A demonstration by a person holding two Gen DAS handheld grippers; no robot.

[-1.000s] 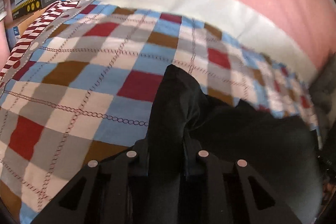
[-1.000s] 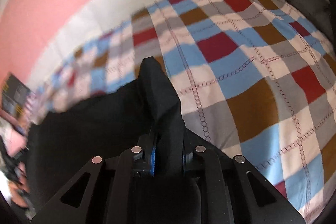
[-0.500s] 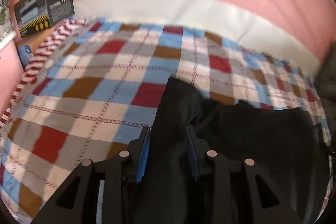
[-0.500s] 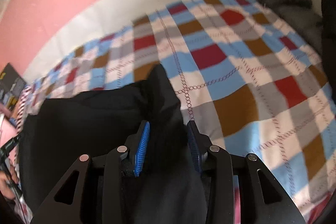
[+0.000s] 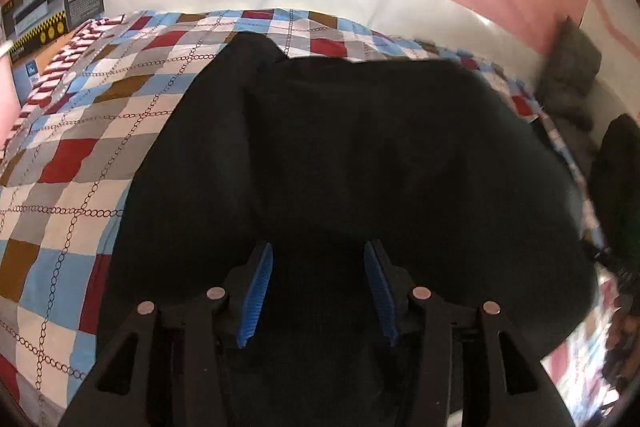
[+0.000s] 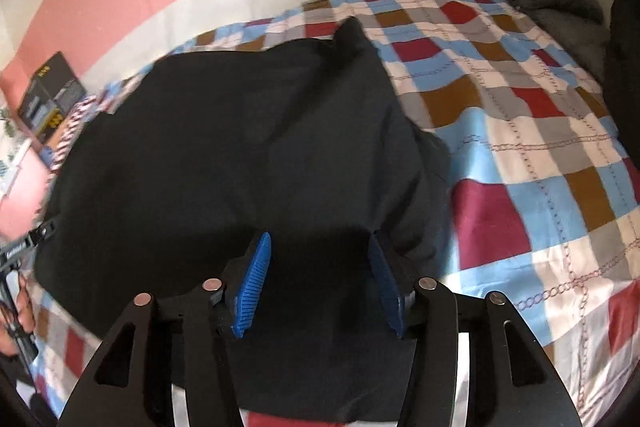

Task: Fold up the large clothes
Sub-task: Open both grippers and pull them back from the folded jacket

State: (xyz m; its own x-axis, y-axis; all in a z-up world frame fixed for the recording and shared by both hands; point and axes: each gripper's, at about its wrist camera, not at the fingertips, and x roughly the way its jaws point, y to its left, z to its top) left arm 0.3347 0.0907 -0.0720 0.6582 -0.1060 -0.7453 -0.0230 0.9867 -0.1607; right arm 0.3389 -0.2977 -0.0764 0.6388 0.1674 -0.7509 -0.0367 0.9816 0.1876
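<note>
2 grippers hang over the black garment (image 5: 360,155), which lies spread on the checked bedcover (image 5: 72,131). The left gripper (image 5: 318,291) and right gripper (image 6: 316,287) have just been opening; their blue pads stand apart with dark cloth lying between them, not pinched. Judging by this, a fold has just been laid: draw both back evenly, then flatten the raised corners.
</note>
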